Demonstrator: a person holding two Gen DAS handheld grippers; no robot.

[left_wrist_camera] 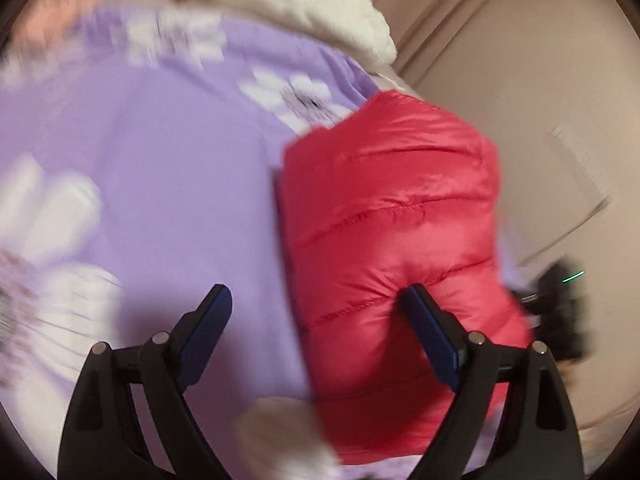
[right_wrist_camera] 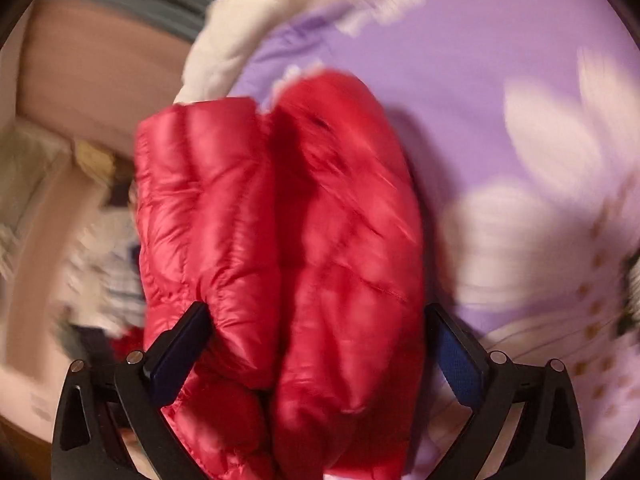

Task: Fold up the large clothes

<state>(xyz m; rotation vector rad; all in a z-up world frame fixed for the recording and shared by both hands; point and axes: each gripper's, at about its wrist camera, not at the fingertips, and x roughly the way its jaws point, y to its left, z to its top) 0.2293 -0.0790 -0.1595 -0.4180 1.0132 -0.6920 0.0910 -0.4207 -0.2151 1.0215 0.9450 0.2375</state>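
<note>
1. Bed cover (left_wrist_camera: 168, 184), lilac with large white daisies, spreads under everything; also in the right view (right_wrist_camera: 460, 60).
2. Red quilted jacket (left_wrist_camera: 392, 216), folded into a bundle, lies directly on it near the edge (right_wrist_camera: 280, 220).
3. White fleecy blanket (left_wrist_camera: 320, 4) lies bunched along the far edge, beyond the jacket (right_wrist_camera: 236, 40).

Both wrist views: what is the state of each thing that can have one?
Red jacket: folded into a bundle, lying on the sheet.
Purple sheet: spread flat under the jacket.
White blanket: bunched at the sheet's far edge.
Left claw: open, one finger against the jacket.
Right claw: open, jacket between its fingers.
</note>
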